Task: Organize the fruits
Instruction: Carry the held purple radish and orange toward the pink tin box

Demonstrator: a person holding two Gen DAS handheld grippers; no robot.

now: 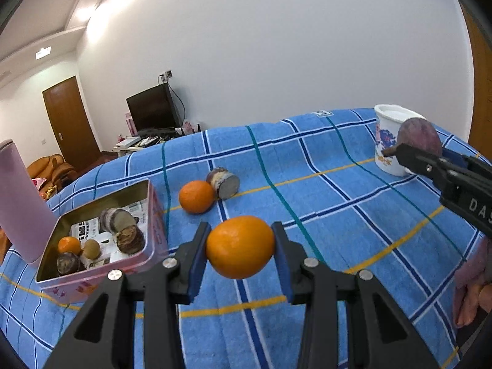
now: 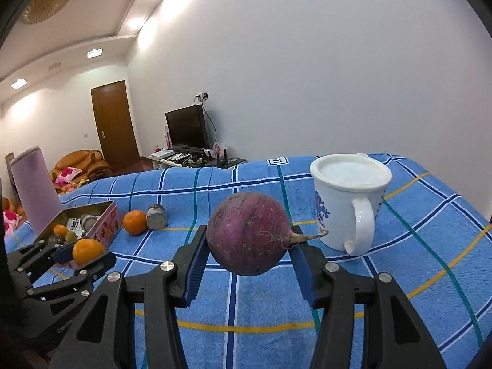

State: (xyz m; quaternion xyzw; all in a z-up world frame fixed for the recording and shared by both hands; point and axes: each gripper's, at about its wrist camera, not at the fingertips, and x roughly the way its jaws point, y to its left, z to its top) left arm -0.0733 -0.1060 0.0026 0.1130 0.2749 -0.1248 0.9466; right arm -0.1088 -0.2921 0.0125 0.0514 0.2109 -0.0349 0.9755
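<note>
Tin [image 1: 101,240] at ten o'clock of the left gripper [image 1: 241,247], close by; that hand is the nearer.

Left gripper is clamped on an orange [image 1: 240,246], held clear of the blue checked cloth [image 1: 338,215]; right gripper [image 2: 250,240] is clamped on a purple radish [image 2: 249,233], root tip toward three o'clock, a white mug [image 2: 347,203] at two o'clock. Another orange [image 1: 196,196] lies at eleven. White wall, television behind.
</note>
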